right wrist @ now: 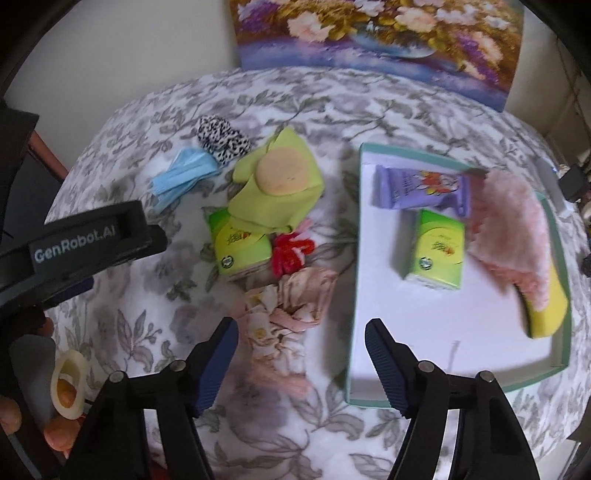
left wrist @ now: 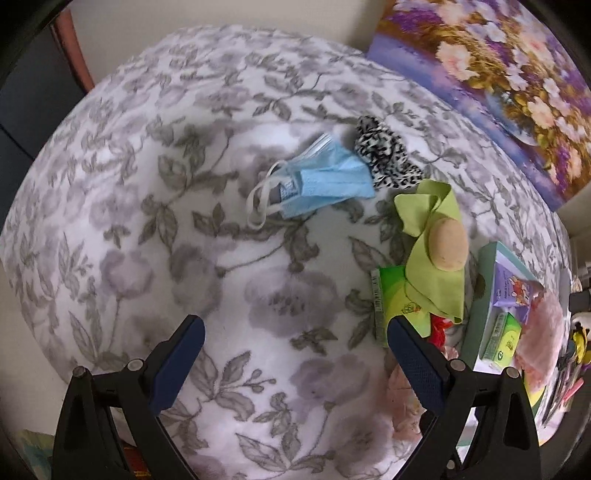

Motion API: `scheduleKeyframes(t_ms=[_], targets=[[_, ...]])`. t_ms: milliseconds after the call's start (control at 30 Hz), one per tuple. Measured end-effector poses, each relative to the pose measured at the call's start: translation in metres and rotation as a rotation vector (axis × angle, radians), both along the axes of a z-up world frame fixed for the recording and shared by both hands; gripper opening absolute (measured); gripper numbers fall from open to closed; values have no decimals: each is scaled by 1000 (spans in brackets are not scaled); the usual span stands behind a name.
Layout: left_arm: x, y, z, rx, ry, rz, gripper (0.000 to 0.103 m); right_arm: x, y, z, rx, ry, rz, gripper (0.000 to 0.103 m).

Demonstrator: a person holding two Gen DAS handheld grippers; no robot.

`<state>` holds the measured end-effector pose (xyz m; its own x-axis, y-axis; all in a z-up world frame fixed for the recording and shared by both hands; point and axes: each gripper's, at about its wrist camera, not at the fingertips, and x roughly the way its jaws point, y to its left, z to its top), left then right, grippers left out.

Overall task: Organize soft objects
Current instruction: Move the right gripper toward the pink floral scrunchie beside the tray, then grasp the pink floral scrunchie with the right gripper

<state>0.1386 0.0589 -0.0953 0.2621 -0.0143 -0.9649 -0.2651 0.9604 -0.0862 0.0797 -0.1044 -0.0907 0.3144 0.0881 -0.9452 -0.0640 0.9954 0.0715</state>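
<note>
A blue face mask (left wrist: 325, 181) (right wrist: 183, 177) and a leopard-print scrunchie (left wrist: 384, 151) (right wrist: 221, 138) lie on the floral cloth. A tan round sponge (left wrist: 448, 243) (right wrist: 282, 171) sits on a green cloth (left wrist: 436, 280) (right wrist: 280, 199), beside a green tissue pack (right wrist: 240, 251), a red scrunchie (right wrist: 290, 251) and a pink floral fabric (right wrist: 288, 306). The teal-rimmed tray (right wrist: 443, 332) holds a purple pack (right wrist: 421, 186), a green tissue pack (right wrist: 437, 249), a pink fluffy cloth (right wrist: 513, 225) and a yellow sponge (right wrist: 546, 314). My left gripper (left wrist: 295, 332) is open and empty above the cloth. My right gripper (right wrist: 301, 334) is open and empty, over the floral fabric's right edge.
A flower painting (right wrist: 376, 33) (left wrist: 498, 81) leans against the wall behind the table. The left gripper's body (right wrist: 74, 243) and the hand holding it fill the lower left of the right wrist view. Small items lie beyond the tray at the far right.
</note>
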Motion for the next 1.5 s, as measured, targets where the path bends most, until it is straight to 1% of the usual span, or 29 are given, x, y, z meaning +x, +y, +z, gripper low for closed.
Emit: scheduleKeyframes(t_ms=[100,133,200,267,500,667,767,867,1000,1133,1233,1300,1433,1500], targets=[[3,4,-9,-18,30,19,99,4,2,-8,4,28,2,74],[4,5,-13,-27,42,26,99,5,3,-11,10,40,2,73],[5,7,-19,-54,65,41,99,7,4,-17,23,59,3,66],[7,9,-25,-75,79,47,99,9,5,-22,32,76,6,66],[9,10,-31,-75,94,39,99,14,4,-34,50,115,4,66],[10,10,-35,-77,106,32,99,17,8,-38,43,116,19,63],[12,9,-35,-75,107,21,99,19,11,-43,46,137,30,59],[18,3,-39,-75,109,20,99,21,12,-47,42,146,33,59],[18,2,-38,-64,107,10,99,24,9,-57,48,170,27,58],[20,0,-40,-59,108,3,99,26,10,-58,32,159,40,57],[20,-2,-40,-53,108,-2,99,23,14,-58,27,151,45,51],[21,-4,-41,-49,107,-7,99,23,16,-57,39,149,43,43],[21,-8,-41,-52,104,-14,99,22,15,-59,61,147,38,37],[22,-11,-42,-56,103,-16,99,23,12,-59,76,149,33,31]])
